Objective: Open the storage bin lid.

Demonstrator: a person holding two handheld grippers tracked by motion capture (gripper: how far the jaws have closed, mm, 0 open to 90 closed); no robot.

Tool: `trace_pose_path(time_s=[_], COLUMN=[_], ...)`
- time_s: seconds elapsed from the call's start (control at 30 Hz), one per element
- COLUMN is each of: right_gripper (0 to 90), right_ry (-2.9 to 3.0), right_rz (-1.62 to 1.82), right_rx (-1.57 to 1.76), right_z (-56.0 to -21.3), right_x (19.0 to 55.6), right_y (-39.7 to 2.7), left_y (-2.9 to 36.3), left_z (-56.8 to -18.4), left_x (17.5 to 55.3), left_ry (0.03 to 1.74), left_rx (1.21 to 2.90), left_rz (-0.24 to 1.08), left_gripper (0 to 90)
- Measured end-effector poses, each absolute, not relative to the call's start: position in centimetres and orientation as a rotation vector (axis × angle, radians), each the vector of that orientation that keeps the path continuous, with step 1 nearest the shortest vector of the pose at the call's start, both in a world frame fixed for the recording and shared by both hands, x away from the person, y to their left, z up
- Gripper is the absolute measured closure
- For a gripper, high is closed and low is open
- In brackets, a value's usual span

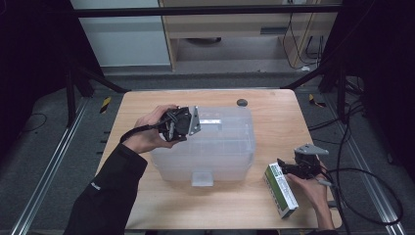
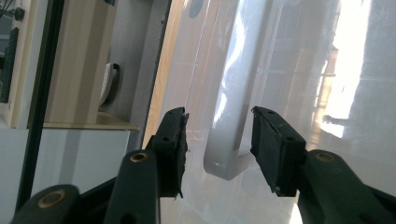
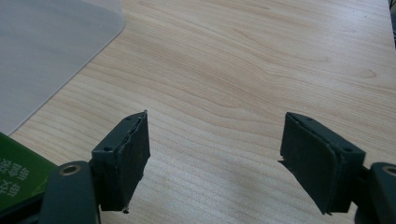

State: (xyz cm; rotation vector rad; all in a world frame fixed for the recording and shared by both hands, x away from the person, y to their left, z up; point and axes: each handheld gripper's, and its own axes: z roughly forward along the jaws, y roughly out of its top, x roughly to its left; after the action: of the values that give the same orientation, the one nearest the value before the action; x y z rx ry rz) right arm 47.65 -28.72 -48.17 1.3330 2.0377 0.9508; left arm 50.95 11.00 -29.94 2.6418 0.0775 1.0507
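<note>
Between the parted jaws of the left gripper (image 2: 218, 151) sits the white handle (image 2: 224, 140) of the plastic storage box (image 1: 220, 147), untouched; the right gripper (image 3: 215, 161) gapes over bare table (image 3: 233, 70).

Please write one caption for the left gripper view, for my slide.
Left claw with open jaws on either side of the white handle of a translucent storage box.

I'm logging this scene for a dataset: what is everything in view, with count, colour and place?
storage box: one, translucent white, lidded, table middle.
lid handle: one, white, on top of the box, between the left fingers, untouched.
carton: one, green and white, flat at the table's right front.
small round object: one, dark grey, far table edge.
table: one, light wood.
left gripper: one, black, over the box lid, open.
right gripper: one, black, by the carton, open.
</note>
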Motion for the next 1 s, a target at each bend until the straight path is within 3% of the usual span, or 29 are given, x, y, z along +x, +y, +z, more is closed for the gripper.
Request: trace_pose_path(time_s=[0.53, 1.0], right_gripper=[26.8, 41.4], right_ry=[2.035, 1.966], right_rz=[0.963, 1.065], right_rx=[1.333, 1.313], right_z=[-48.0, -45.4], right_x=[47.6, 46.9], right_y=[-28.7, -28.9], left_y=[10.0, 9.8], left_z=[-30.4, -30.2], left_x=[51.3, 51.3], left_ry=[0.026, 0.015], left_rx=[2.671, 2.700], left_rz=[1.088, 1.089], left_gripper=[71.1, 72.7])
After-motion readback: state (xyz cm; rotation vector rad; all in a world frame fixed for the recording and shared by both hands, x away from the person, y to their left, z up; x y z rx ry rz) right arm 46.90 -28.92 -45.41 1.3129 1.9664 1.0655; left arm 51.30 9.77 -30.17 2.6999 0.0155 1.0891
